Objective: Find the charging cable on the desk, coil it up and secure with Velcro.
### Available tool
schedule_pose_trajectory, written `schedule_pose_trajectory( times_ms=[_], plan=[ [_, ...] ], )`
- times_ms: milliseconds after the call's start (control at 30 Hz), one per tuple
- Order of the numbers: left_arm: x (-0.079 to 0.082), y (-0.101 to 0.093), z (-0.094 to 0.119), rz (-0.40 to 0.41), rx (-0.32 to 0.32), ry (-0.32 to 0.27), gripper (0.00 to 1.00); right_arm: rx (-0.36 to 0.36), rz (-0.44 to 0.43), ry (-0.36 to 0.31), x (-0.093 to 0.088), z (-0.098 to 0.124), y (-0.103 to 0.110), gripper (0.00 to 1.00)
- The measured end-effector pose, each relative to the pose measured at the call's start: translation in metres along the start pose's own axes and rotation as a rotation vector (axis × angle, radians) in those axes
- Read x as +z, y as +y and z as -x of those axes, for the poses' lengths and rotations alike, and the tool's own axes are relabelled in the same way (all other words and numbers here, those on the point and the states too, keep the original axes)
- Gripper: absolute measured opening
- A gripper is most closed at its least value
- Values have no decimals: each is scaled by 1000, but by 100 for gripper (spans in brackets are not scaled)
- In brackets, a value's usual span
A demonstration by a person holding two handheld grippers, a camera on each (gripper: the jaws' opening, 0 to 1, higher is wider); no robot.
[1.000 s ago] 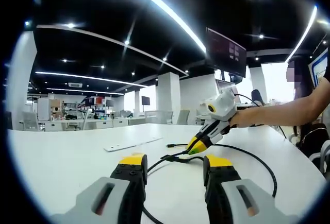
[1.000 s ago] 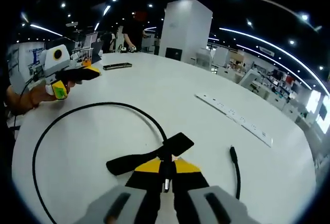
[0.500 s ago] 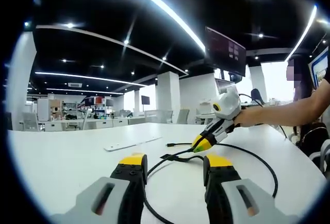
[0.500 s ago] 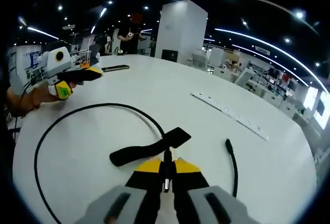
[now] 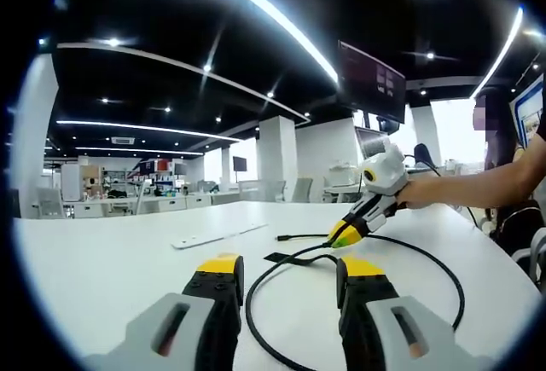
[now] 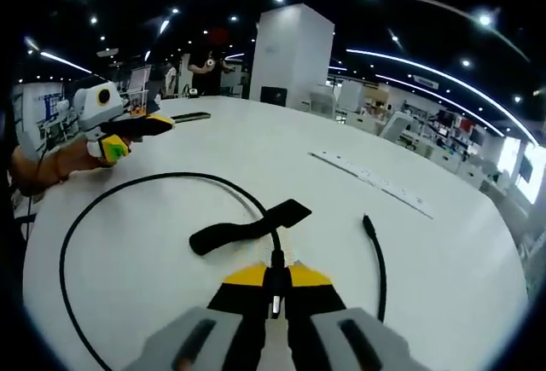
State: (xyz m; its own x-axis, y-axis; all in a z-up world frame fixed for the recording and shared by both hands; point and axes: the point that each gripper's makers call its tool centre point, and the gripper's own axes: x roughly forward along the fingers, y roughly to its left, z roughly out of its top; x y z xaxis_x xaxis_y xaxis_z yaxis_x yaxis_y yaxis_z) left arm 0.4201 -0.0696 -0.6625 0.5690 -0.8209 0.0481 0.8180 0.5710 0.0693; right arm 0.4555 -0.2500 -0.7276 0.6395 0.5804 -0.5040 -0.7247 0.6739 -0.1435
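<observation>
The black charging cable [image 6: 183, 175] lies in a wide loop on the white desk [image 6: 299, 149]. My right gripper [image 6: 275, 265] is shut on it just behind the black Velcro strap [image 6: 246, 227]. The cable's plug end [image 6: 368, 221] curls free to the right. In the left gripper view, my left gripper [image 5: 290, 269] is open low over the desk, and part of the cable [image 5: 431, 254] loop runs between its jaws. The right gripper [image 5: 344, 236] holds the cable ahead of it, beside the strap [image 5: 277, 257]. The left gripper [image 6: 128, 128] also shows far left in the right gripper view, held in a hand.
A white power strip [image 6: 375, 183] lies on the desk beyond the plug, also seen as the power strip [image 5: 217, 237] ahead left. A dark flat device [image 6: 189, 118] lies at the far edge. A person [image 6: 205, 64] stands behind it. Office desks and pillars fill the background.
My right gripper has drawn the cable up and away to the right in the left gripper view. The loop has slid further in between the left jaws. The left gripper stays open.
</observation>
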Motion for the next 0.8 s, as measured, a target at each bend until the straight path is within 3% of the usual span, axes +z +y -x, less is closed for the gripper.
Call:
schedule_pose_trajectory(
  times_ms=[433,800],
  plan=[
    [-2,0,0,0,1,6,44,-18,-21,-16,-8,12,4,9],
    [-5,0,0,1,3,11,44,-56,-73,-67,-18,24,14,9]
  ],
)
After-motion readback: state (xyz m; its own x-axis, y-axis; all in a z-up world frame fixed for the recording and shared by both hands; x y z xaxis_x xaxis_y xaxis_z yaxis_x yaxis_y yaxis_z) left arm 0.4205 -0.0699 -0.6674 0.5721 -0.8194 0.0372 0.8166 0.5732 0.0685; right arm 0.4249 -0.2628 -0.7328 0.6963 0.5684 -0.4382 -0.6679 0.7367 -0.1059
